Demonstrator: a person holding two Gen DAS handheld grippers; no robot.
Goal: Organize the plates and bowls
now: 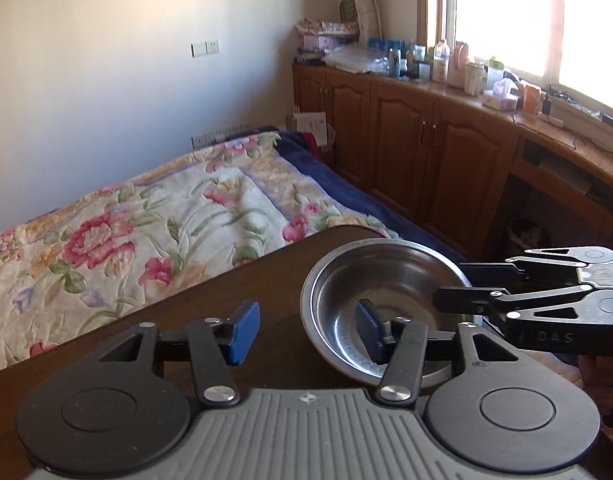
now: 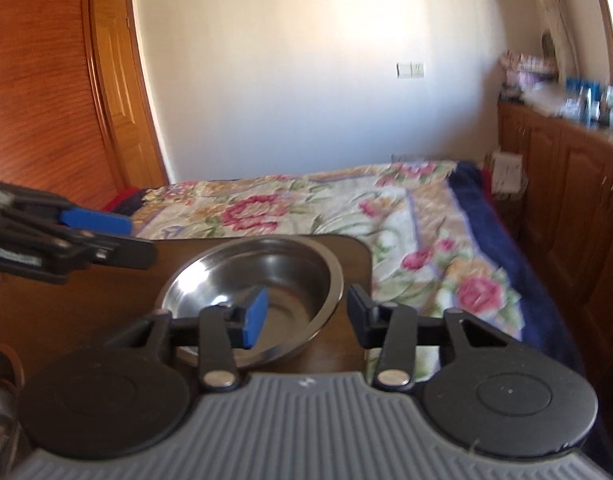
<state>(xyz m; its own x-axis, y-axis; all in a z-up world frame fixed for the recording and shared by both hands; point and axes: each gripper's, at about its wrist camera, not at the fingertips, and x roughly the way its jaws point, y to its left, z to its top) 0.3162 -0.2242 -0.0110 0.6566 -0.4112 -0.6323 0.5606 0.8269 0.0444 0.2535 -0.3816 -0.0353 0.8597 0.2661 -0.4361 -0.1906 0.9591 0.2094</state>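
Steel takes centre stage: one bowl (image 1: 386, 304) near the corner of the dark wooden surface (image 1: 242, 288), the bed (image 1: 166, 220) just beyond. Left gripper (image 1: 306, 326) straddles the bowl's rim, right gripper (image 2: 304, 316) straddles the opposite rim, likely readying a two-sided lift. Both sets of fingers stand apart, nothing pinched. Count: one bowl, two grippers, no plates visible.

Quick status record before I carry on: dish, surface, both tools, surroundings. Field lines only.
dish: one steel bowl, upright, empty
surface: dark wooden table, bowl near its far corner
left tool: open, one finger above the bowl's inside, no grip
right tool: open, straddling the bowl's rim, no visible grip
surroundings: floral bedspread beyond the table; wooden cabinets under the window
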